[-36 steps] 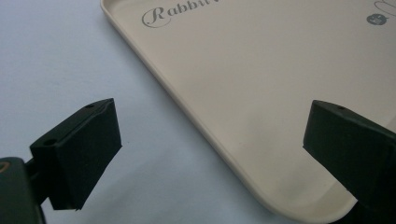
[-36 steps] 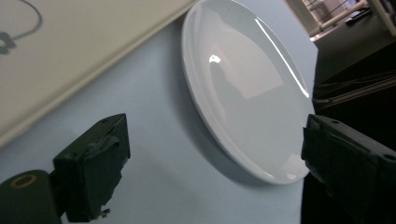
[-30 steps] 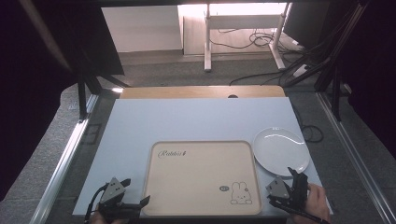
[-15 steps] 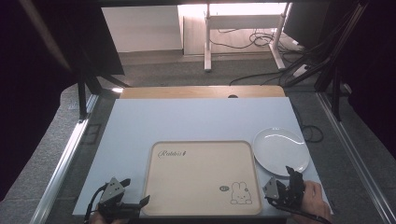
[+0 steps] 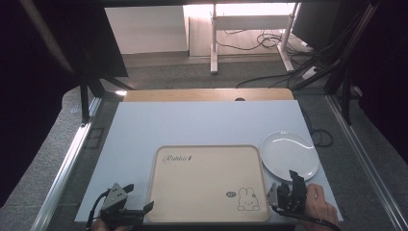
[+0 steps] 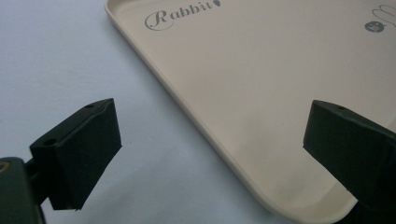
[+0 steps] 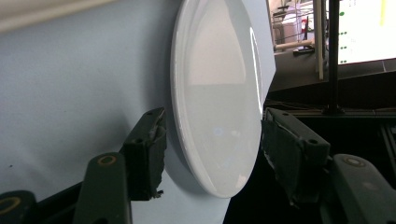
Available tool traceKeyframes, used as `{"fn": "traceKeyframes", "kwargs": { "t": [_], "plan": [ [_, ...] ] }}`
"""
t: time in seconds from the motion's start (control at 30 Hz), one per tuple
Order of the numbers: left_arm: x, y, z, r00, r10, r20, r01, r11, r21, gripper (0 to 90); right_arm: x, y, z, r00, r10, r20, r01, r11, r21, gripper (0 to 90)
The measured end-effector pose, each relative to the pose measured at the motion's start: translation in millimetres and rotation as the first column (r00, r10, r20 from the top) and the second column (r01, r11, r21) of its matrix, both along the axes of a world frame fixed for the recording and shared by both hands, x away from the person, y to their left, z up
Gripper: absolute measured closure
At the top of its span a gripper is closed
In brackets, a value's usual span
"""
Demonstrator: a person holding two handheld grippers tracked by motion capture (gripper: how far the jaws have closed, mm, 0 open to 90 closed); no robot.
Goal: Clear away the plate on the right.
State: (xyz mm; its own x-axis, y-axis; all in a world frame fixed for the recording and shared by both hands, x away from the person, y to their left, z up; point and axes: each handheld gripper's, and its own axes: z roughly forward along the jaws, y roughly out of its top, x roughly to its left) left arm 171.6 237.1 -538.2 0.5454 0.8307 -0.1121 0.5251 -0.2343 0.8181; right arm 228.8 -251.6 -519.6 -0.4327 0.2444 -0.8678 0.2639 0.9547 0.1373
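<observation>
High view: the beige tray [image 5: 207, 183] lies flat on the pale bench [image 5: 192, 125], toward your edge of it, and everything else is placed from that tray. It carries the word "Rabbit" near its far left corner and a small rabbit drawing [image 5: 248, 198] near its near right corner. A white plate [image 5: 289, 155] sits on the bench just beside the tray's right edge, toward the far end of that edge; you cannot tell whether the two rims touch.

Your left hand-held gripper [image 5: 137, 199] rests at the tray's near left corner with its jaws spread wide and nothing between them. In the left gripper view, one jaw stands over the bare bench to the outside of the tray, and the other hangs over the tray's surface, so the tray's rounded corner [image 6: 299, 205] lies in the gap.

Your right hand-held gripper [image 5: 291, 185] sits off the tray's near right corner, with your hand [image 5: 320, 204] behind it. It points away from you at the plate's near rim. In the right gripper view the jaws are parted and hold nothing; the plate [image 7: 217, 102] fills the space ahead of them, its near rim lying between the two pads without clear contact on either.
</observation>
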Motion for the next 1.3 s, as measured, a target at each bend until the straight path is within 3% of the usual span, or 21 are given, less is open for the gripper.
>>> {"fn": "traceKeyframes", "kwargs": {
  "t": [0.23, 0.6, 1.3],
  "plan": [
    [-0.3, 0.9, 0.1, 1.0000, 0.008, 0.003, -0.008, 1.0000, -0.006, 3.5, 3.6, 3.2, -6.9, 0.9995, 0.025, 0.017, -0.024, 0.997, -0.069, 46.7],
    [-1.0, 0.7, 0.3, 0.9999, 0.011, 0.010, -0.011, 0.9999, -0.004, 3.5, 11.6, 6.3, -18.4, 0.9989, 0.045, -0.012, -0.046, 0.990, -0.135, 56.3],
    [-6.0, -0.2, 1.5, 0.9975, 0.048, 0.052, -0.048, 0.9988, 0.010, 0.0, 23.1, 4.5, -31.1, 0.9989, 0.044, -0.014, -0.046, 0.981, -0.188, 73.5]
  ]
}}
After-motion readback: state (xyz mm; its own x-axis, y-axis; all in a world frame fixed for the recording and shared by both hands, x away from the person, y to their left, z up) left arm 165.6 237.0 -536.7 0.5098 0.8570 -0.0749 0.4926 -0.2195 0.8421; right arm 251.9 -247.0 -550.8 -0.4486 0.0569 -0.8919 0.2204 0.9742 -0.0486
